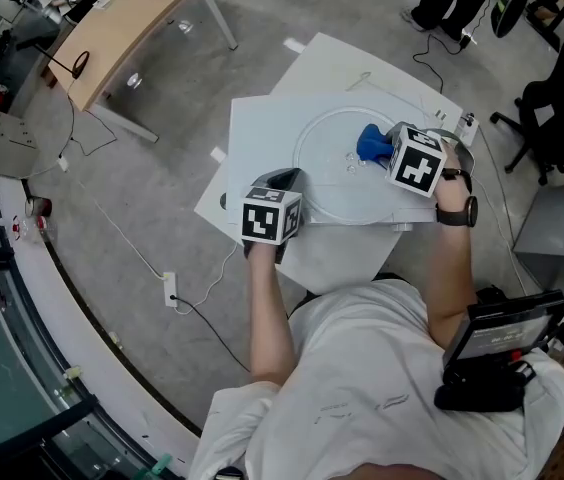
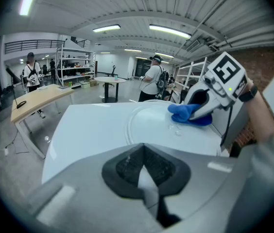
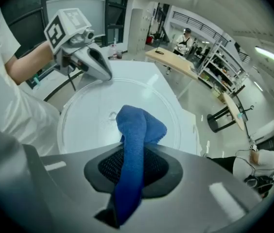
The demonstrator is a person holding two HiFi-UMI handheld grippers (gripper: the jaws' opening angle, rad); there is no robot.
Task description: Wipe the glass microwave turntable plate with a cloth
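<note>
Head view: forearms point(image 1: 263, 308) outstretched; right tool point(image 1: 380, 152) pinches cloth point(image 1: 368, 140), left tool point(image 1: 284, 181) clamps plate point(image 1: 327, 186) rim.

The person wears a white short-sleeved T-shirt point(image 1: 382, 388), lightly creased, and a black wristwatch point(image 1: 456, 211) with a dark band on the right wrist.

The left hand-held gripper point(image 1: 284, 180) has a smooth grey shell with a dark rounded nose. It carries a white cube point(image 1: 270, 215) printed with black square markers. Seen along its jaws, the shell frames black, mesh-textured pads point(image 2: 127, 166).

The right hand-held gripper point(image 1: 380, 148) has the same grey shell, the same kind of marker cube point(image 1: 418, 160) and black mesh pads point(image 3: 110, 166). A small green light point(image 2: 230, 89) glows on its body, and a thin black cable point(image 2: 227, 125) runs from it.
</note>
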